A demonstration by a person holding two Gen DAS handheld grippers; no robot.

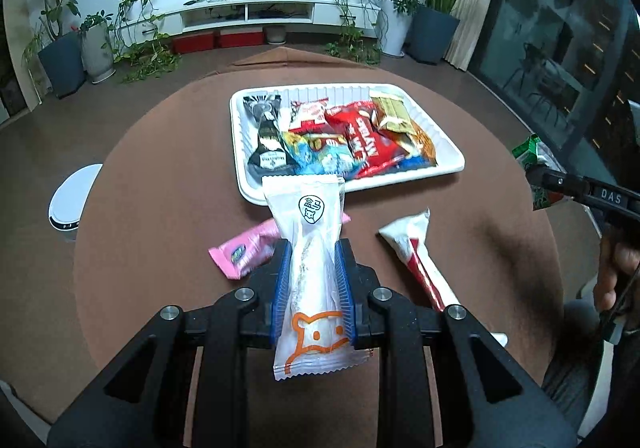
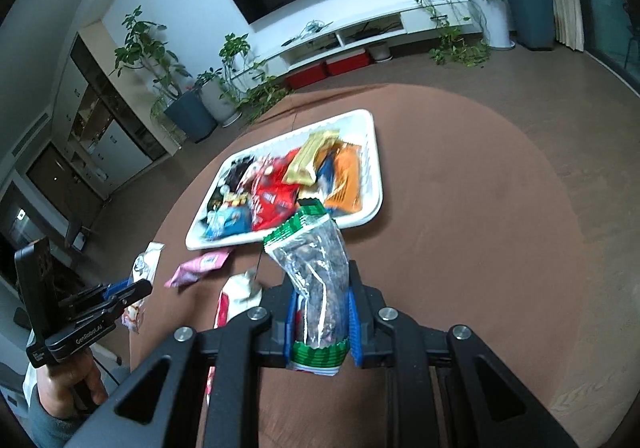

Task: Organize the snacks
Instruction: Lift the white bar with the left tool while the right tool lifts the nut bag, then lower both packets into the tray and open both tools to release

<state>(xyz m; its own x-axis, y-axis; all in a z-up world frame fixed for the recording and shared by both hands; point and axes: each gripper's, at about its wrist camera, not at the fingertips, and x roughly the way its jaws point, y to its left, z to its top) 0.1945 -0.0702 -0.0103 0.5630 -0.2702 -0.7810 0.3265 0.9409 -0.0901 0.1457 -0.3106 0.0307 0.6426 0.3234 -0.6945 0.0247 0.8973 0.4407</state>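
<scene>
Brown desk [image 1: 160, 207] in the left wrist view carries a white tray [image 1: 448, 163] of snacks beyond the left tool [image 1: 312, 268], clamped on a white packet [image 1: 310, 244], while the right wrist view shows the right tool [image 2: 322, 300] gripping a clear green-edged bag [image 2: 316, 260] of something dark, perhaps nuts.

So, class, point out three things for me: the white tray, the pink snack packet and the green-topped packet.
white tray [image 1: 450, 161], left wrist view, bare near right corner.
pink snack packet [image 1: 244, 252], left wrist view, middle of the wrapper.
green-topped packet [image 2: 320, 260], right wrist view, clear middle part above the pads.
</scene>
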